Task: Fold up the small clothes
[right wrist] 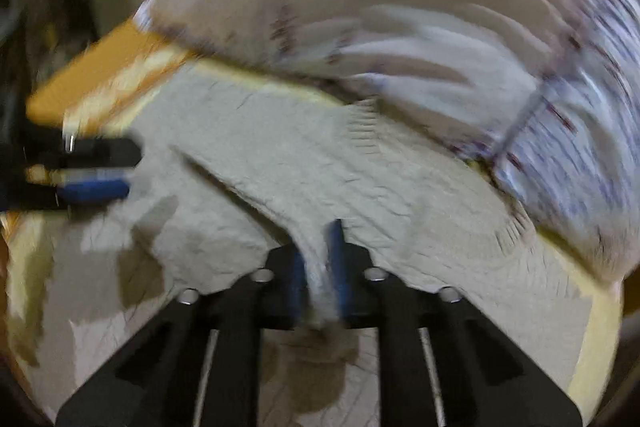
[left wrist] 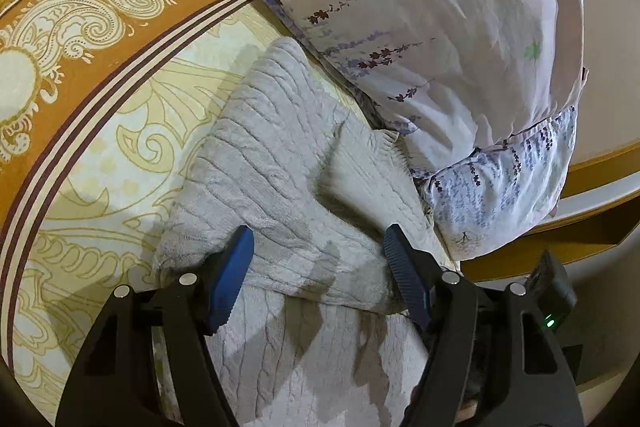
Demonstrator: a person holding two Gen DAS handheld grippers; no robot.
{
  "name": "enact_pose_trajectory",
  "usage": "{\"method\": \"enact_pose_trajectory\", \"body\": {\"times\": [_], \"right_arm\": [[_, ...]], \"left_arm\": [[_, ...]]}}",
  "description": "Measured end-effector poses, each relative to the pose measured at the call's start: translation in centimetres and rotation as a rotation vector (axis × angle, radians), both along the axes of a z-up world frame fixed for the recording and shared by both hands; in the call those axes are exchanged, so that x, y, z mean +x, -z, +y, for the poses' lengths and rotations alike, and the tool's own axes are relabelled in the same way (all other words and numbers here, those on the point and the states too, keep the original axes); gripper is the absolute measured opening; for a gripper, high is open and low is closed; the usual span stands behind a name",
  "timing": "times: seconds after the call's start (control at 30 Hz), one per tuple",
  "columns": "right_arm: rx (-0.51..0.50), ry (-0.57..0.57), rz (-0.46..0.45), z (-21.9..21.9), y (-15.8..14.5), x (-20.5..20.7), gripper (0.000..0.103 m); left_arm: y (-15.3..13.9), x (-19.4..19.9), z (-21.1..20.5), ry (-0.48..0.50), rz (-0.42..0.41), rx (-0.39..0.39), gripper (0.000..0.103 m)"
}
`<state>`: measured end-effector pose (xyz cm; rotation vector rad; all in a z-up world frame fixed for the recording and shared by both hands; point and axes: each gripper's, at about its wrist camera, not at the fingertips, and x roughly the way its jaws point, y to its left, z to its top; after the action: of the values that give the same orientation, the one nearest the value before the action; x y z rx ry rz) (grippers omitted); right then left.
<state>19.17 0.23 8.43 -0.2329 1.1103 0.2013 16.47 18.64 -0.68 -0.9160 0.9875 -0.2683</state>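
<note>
A cream cable-knit sweater (left wrist: 276,163) lies partly folded on the patterned bedspread (left wrist: 120,131). My left gripper (left wrist: 320,259) is open, its blue fingers (left wrist: 236,267) apart over a folded layer of the sweater. In the blurred right wrist view my right gripper (right wrist: 320,267) is shut on a pinched fold of the sweater (right wrist: 320,167). The left gripper (right wrist: 96,167) also shows at the left edge of that view, over the sweater's far side.
A white floral duvet (left wrist: 440,27) is bunched against the sweater's upper right edge and also fills the top of the right wrist view (right wrist: 400,7). An orange bedspread border (left wrist: 60,27) runs along the left. A bed frame edge (left wrist: 600,163) is at the right.
</note>
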Motion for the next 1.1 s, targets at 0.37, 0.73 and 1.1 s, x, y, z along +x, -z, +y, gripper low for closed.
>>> {"method": "enact_pose_trajectory", "body": {"times": [0.37,0.73,1.1], "right_arm": [[0.468,0.675,0.049,-16.2,1.7,-6.4,0.016],[0.555,0.864,0.017,-21.6,1.8,-6.2,0.027],[0.419,0.850,-0.091,-24.6,-0.4,-6.7,0.007]], "left_arm": [[-0.3,0.3,-0.9,0.048,-0.002,0.064,0.070],[-0.3,0.4,-0.7,0.051,-0.001,0.055,0.070],[-1.8,-0.6,-1.4,0.086,-0.058,0.053,0.071]]}}
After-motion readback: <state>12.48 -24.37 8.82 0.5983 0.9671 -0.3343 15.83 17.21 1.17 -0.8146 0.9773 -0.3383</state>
